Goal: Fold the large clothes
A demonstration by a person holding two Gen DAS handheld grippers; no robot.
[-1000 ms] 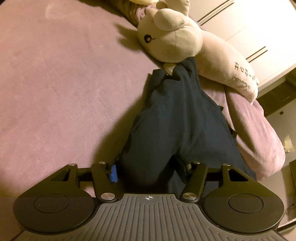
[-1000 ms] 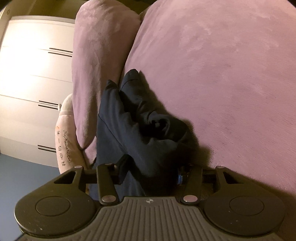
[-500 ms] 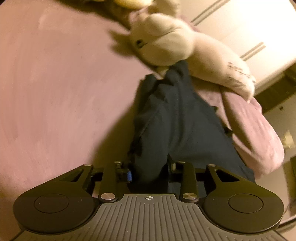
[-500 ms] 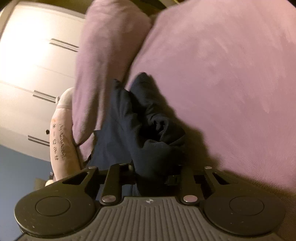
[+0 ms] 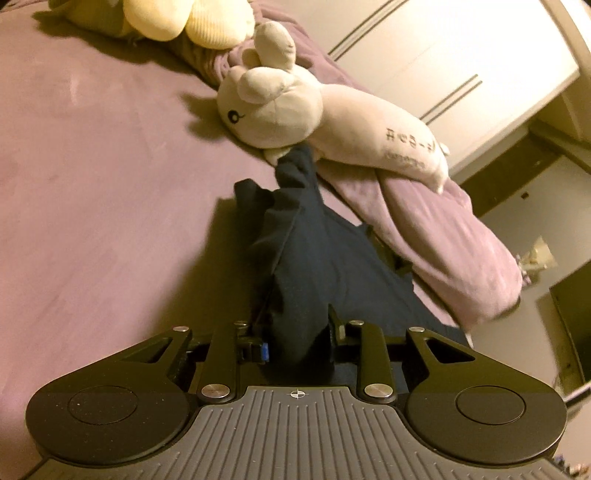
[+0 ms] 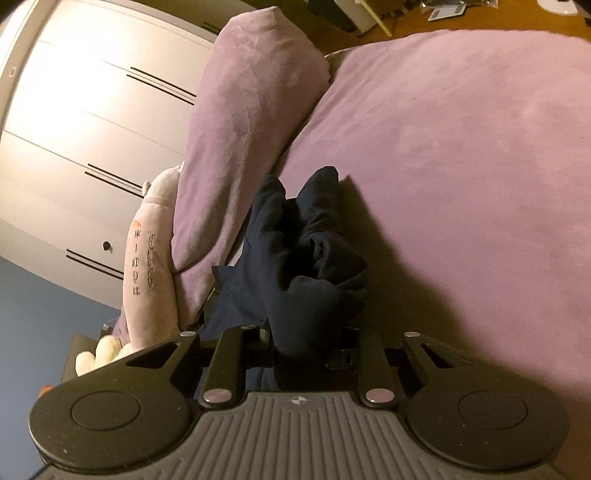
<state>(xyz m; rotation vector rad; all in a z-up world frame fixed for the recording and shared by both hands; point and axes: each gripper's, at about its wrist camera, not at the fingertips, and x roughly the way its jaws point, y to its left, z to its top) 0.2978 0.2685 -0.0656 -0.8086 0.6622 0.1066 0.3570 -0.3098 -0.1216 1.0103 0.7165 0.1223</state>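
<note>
Both hand-held grippers – left (image 5: 297,341) and right (image 6: 306,345) – have just closed and now pinch the near end of the dark garment (image 5: 325,266), which trails lengthwise away, seemingly onto the bed (image 5: 110,177)

The left gripper (image 5: 299,341) has its fingertips buried in the dark garment (image 5: 325,266), so where the pads meet the cloth is out of sight. Same story for the right gripper (image 6: 306,347): bunched fabric covers the gap between its fingers. The garment's near edge drops behind both gripper bodies, and its far tip tucks under the plush rabbit (image 5: 295,107). What kind of garment it is can't be told. The print on the rabbit's body is too small to read. A yellow plush toy (image 5: 184,18) is cut off by the top edge. The rolled blanket (image 6: 236,122) hides most of the rabbit in the right view.
</note>
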